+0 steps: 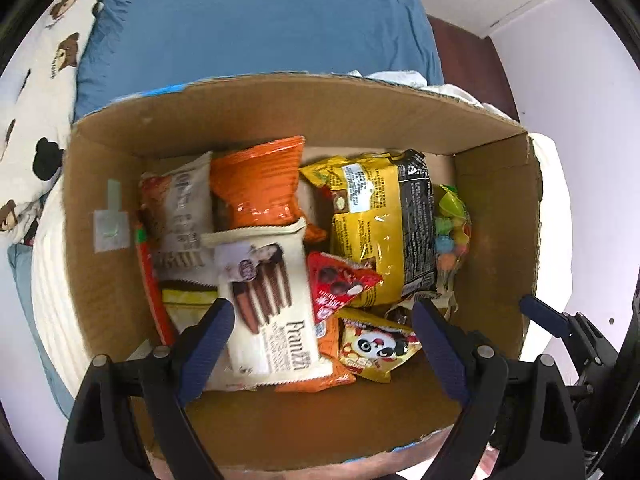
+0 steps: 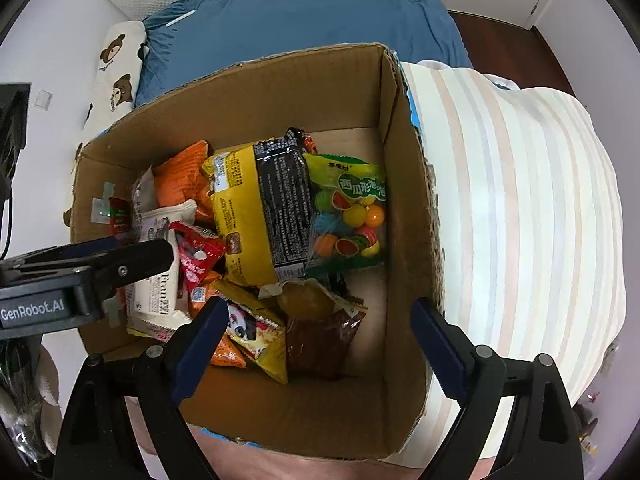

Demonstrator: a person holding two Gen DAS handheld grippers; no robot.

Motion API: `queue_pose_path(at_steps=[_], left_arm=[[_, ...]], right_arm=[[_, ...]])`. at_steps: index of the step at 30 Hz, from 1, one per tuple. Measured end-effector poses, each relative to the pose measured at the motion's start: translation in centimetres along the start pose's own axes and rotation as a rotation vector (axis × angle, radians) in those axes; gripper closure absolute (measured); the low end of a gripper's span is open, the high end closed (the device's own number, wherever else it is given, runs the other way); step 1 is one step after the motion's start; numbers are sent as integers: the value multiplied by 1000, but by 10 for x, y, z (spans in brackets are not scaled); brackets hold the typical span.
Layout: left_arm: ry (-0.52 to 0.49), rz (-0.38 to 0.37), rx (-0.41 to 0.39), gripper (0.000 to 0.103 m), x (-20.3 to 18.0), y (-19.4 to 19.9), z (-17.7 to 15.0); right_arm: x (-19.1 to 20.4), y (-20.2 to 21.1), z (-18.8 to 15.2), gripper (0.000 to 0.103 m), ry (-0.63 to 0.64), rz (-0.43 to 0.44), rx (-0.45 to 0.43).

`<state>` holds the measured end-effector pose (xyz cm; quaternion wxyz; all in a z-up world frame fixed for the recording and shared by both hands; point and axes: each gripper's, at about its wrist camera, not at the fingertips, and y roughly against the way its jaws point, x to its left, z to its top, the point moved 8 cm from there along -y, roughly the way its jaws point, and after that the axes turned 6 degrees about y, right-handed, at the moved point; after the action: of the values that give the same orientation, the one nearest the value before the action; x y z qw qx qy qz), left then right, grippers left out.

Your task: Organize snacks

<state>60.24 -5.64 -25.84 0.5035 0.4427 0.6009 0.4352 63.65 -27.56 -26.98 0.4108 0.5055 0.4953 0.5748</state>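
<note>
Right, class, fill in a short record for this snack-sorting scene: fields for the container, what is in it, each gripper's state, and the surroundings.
container: open cardboard box, seen from above
contents: loose pile including orange packet, yellow-and-black pack, white Franzzi wafer pack, red packet, panda packet, bag of fruit-shaped sweets, brown packet
left gripper: open above the wafer pack, holding nothing
right gripper: open above the brown packet, holding nothing
surroundings: blue bedsheet, bear-print pillow, striped bedding
</note>
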Motion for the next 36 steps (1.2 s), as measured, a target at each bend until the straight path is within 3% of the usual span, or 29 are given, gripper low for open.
queue_pose_path(at_steps=[5,17,22,36], left_arm=[[9,-13,-90,12,7,22,-13],[-4,1,-395,12,23,87,-86],[-12,11,-515,12,22,115,-123],[-30,77,-755,12,26,177,-235]], right_arm=[[4,18,-10,9,5,8,-50],[29,77,-62,9,50,-10,-251],[43,109,-95,9,84,-24,-342],[61,194,-203,9,111,-36,-562]])
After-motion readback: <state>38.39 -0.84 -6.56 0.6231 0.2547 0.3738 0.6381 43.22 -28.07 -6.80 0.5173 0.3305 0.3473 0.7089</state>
